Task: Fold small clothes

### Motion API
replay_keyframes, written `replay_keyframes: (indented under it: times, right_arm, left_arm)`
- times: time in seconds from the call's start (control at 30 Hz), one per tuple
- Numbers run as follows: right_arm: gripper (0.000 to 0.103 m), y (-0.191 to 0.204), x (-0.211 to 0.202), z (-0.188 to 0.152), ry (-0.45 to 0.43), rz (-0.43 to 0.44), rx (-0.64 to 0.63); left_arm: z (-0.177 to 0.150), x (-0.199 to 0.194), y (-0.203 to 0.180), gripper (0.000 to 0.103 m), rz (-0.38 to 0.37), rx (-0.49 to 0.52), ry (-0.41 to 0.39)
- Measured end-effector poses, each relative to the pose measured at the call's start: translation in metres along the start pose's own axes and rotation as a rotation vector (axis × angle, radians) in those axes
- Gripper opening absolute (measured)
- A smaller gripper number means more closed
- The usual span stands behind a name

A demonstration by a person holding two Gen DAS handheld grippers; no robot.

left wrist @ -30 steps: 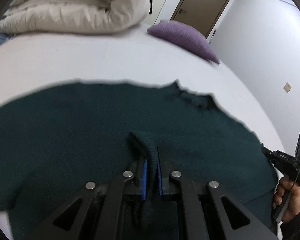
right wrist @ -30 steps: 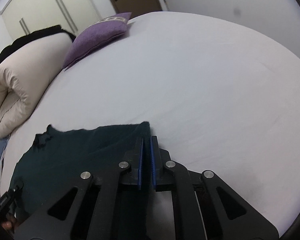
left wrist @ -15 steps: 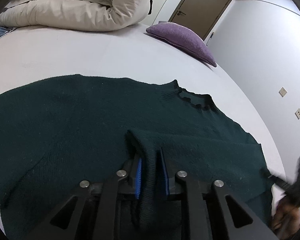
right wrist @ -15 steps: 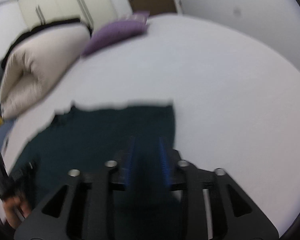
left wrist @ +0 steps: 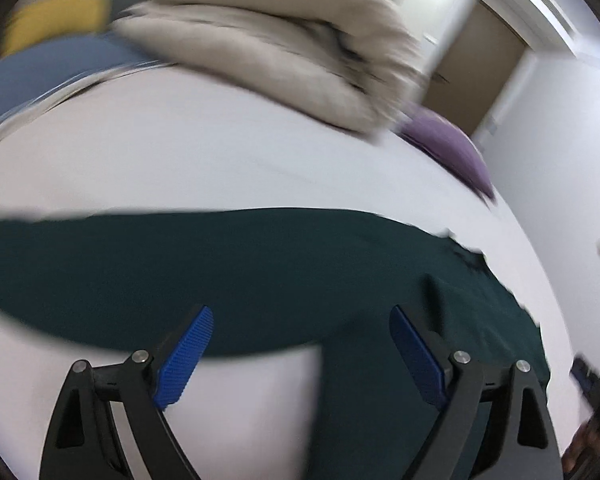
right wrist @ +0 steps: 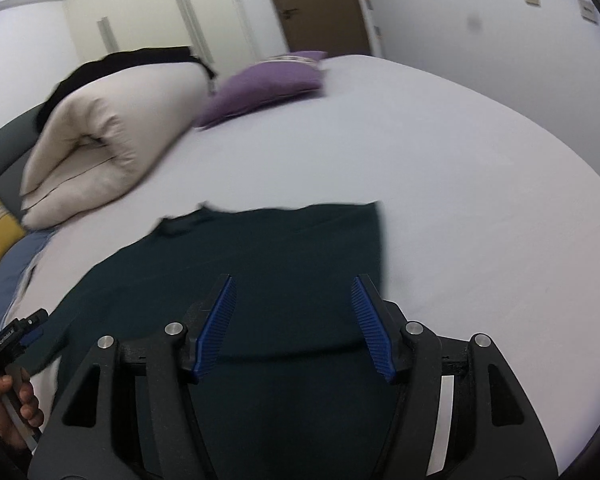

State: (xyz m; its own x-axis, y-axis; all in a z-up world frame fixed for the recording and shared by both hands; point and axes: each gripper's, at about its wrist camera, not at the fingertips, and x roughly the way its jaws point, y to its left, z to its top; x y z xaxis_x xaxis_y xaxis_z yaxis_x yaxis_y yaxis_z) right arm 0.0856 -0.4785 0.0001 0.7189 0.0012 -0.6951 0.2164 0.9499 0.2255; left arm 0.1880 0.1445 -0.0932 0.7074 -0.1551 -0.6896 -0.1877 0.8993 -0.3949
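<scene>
On the bed (right wrist: 440,168): dark green sweater (right wrist: 284,264), soft, limp knit; we pinch hems. Left tool (left wrist: 300,344) and right tool (right wrist: 294,320) opening, empty.

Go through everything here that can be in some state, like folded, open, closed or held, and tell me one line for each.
Dark green sweater: lying flat on the bed, partly folded, held by neither gripper.
Left gripper: jaws opening, nothing pressed between them.
Right gripper: jaws opening, above the sweater, gripping nothing.
Beige duvet: folded into a stack.
Purple pillow: lying flat on the bed.
Brown door: closed.
</scene>
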Motion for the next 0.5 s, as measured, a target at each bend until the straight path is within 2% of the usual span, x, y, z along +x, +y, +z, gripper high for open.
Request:
replay_keyframes:
  times: [0.07, 0.17, 0.23, 0.37, 0.5]
  right_arm:
    - [0.059, 0.024, -0.009, -0.016, 0.014, 0.058, -0.022]
    - [0.059, 0.061, -0.016, -0.044, 0.061, 0.156, -0.034]
    - [0.059, 0.081, -0.021, -0.062, 0.099, 0.216, -0.040]
    - [0.059, 0.121, -0.018, -0.092, 0.149, 0.283, -0.066]
    - [0.059, 0.145, -0.017, -0.104, 0.169, 0.312, -0.068]
  left_arm:
    - [-0.011, -0.027, 0.054, 0.091, 0.026, -0.131, -0.026]
    - [-0.022, -0.045, 0.124, 0.080, 0.032, -0.330, -0.007]
    - [-0.027, -0.053, 0.161, 0.076, 0.006, -0.453, -0.014]
    - [-0.030, -0.061, 0.208, 0.076, -0.038, -0.660, -0.064]
    - [-0.019, -0.048, 0.232, 0.075, -0.054, -0.785, -0.124]
